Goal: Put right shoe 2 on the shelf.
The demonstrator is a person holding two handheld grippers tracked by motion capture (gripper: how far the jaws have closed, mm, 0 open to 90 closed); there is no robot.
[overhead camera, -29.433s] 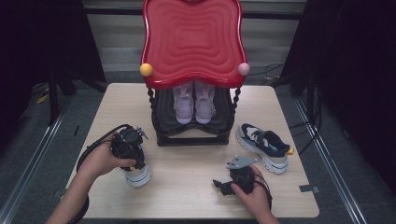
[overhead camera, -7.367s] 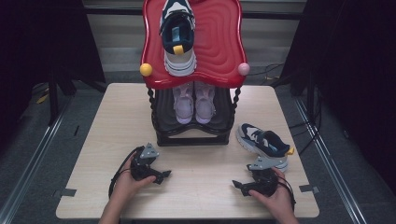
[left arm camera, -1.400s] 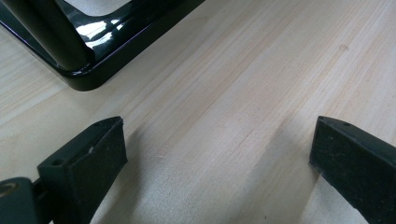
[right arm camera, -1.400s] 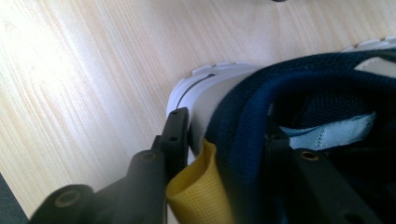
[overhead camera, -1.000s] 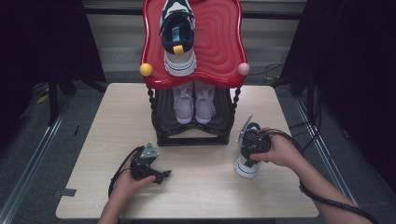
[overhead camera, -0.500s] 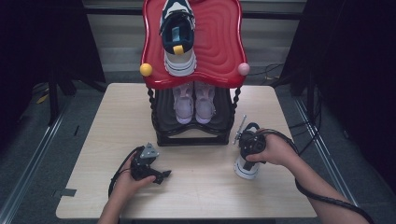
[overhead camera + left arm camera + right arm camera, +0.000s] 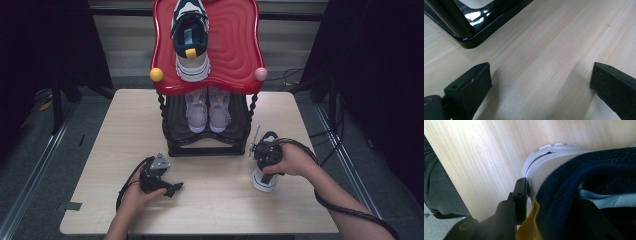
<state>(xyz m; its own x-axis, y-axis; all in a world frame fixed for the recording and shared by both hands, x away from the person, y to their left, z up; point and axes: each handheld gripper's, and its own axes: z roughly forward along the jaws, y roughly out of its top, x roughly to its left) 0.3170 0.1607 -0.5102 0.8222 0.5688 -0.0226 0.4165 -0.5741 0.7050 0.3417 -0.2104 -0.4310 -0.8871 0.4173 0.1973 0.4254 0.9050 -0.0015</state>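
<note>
Pale wooden table (image 7: 210,210) bearing a two-tier rack (image 7: 206,131) — red top with one navy sneaker (image 7: 190,40), pink pair (image 7: 207,109) beneath. Right gripper (image 7: 265,155) clamped on the matching sneaker's (image 7: 574,182) heel, near the rack. Left gripper (image 7: 172,189) spread wide, resting on bare wood.

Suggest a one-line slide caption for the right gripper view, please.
Right gripper clamps the heel of a navy-and-white sneaker over the wooden table.
</note>
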